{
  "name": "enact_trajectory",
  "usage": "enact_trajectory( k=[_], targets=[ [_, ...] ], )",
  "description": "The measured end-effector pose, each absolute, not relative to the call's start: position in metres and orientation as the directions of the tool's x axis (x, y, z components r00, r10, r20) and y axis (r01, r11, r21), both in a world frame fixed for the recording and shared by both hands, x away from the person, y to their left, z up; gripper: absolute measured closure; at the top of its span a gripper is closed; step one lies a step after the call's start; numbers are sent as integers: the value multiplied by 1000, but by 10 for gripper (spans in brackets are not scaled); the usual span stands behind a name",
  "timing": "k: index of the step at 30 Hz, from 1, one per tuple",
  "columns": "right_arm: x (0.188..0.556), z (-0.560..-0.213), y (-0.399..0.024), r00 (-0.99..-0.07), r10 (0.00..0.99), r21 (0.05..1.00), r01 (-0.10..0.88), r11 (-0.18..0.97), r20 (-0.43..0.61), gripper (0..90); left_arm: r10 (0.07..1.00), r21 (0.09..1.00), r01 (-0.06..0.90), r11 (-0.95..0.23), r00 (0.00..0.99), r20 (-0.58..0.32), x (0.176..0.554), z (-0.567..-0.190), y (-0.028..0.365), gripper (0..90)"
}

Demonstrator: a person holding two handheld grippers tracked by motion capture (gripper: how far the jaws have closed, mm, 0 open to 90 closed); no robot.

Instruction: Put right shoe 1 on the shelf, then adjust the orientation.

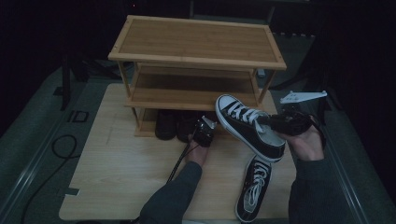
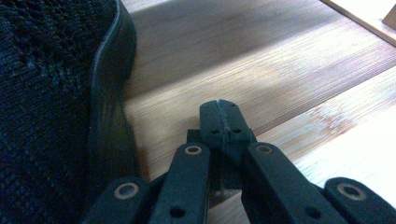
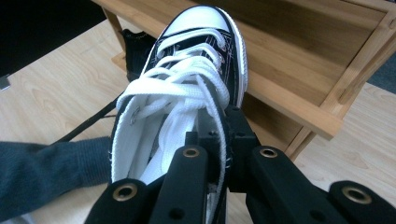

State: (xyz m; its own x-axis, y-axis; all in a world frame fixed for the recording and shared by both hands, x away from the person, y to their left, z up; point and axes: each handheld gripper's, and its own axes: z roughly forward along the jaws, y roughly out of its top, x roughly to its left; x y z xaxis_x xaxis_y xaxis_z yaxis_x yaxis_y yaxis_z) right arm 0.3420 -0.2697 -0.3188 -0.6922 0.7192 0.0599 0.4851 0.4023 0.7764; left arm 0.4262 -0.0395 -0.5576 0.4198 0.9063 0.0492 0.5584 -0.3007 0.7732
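My right gripper [image 1: 268,122] is shut on the side wall of a black canvas sneaker [image 1: 247,126] with white laces and a white toe cap [image 3: 201,21]. The sneaker hangs tilted above the table, its toe toward the middle shelf of the bamboo shoe rack [image 1: 196,51]. In the right gripper view the jaws [image 3: 223,133] pinch the shoe's upper edge beside the laces. Its matching sneaker [image 1: 253,189] lies on the table near the front edge. My left gripper [image 1: 204,132] is shut with nothing in it, low at the rack's bottom shelf, beside a dark shoe [image 2: 51,102].
Dark shoes [image 1: 166,125] stand on the rack's bottom shelf. The rack stands on a light wooden board [image 1: 121,168]. A black cable [image 1: 60,147] loops on the grey floor at left. The rack's top and middle shelves are bare.
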Motion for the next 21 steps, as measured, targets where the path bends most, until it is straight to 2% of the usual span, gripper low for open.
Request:
enact_trajectory(
  k=[21],
  targets=[
    [374, -324, -250, -633, 772, 784, 507, 359, 56, 880, 907, 775, 558, -297, 419, 45, 426, -558, -40, 900]
  ],
)
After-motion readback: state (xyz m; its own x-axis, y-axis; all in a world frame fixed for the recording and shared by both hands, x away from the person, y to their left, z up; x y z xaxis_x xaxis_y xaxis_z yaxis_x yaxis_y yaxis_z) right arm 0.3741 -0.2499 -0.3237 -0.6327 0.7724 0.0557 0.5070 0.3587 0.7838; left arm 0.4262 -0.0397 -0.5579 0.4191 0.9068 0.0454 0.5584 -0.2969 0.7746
